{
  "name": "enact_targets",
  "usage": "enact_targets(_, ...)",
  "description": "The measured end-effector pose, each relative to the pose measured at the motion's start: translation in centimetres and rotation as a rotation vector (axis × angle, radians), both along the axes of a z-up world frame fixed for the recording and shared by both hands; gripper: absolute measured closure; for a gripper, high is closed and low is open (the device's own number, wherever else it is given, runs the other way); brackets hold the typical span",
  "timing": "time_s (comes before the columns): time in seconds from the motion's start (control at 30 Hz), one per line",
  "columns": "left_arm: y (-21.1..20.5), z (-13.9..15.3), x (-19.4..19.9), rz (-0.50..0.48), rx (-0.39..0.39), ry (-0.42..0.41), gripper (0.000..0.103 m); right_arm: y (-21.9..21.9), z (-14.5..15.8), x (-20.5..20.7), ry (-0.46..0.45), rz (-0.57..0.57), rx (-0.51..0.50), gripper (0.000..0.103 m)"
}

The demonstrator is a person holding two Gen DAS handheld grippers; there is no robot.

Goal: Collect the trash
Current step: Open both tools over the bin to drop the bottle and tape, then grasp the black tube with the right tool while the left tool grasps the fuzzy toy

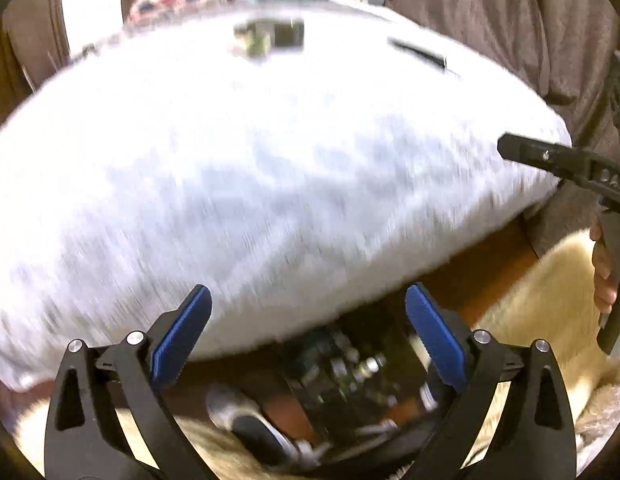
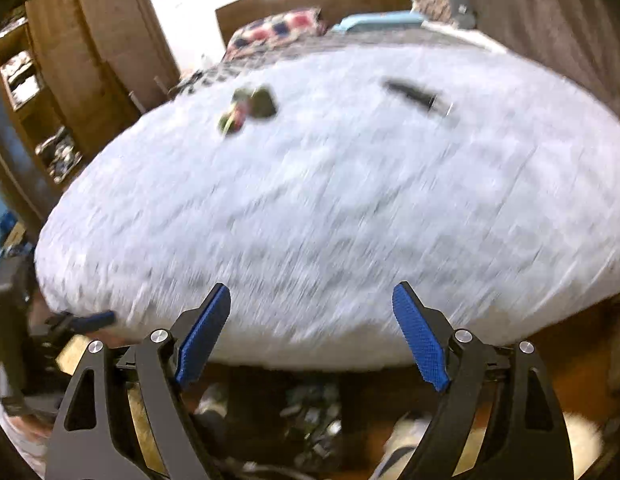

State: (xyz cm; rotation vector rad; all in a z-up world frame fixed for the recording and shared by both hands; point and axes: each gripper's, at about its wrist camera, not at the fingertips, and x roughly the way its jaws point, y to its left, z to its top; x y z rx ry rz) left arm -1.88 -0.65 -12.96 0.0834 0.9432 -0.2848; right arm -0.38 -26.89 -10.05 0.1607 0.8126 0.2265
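White fluffy bed cover (image 2: 329,208) carries crumpled green trash (image 2: 250,110) at 11 o'clock, well apart from both hand-held grippers, left (image 1: 308,320) and right (image 2: 311,320), both open and empty. Blur suggests fast motion; I think they may overshoot or snag the fluff.

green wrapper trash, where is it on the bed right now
The green wrapper lies on the white blanket toward the bed's far side, left of the long black object. Both grippers are open, well short of it.

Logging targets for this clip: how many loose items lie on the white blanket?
2. A crumpled greenish wrapper lies at the far left of the white blanket; a dark slim object lies far right. Motion blur may hide smaller bits.
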Motion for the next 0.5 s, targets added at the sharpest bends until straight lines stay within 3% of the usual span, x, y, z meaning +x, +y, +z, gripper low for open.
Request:
enact_targets(0.23, 0.4, 5.3, 5.5, 0.052, 0.031, -0.114, 0.008, -2.2, 2.7, 5.4, -0.031, -0.077, -0.055, 0.019)
enact_targets(0.5, 1.2, 5.2, 14.3, 0.152, 0.076, -0.124, 0.008, -4.7, 2.6, 11.2, -0.023, -0.169, -0.083, 0.019)
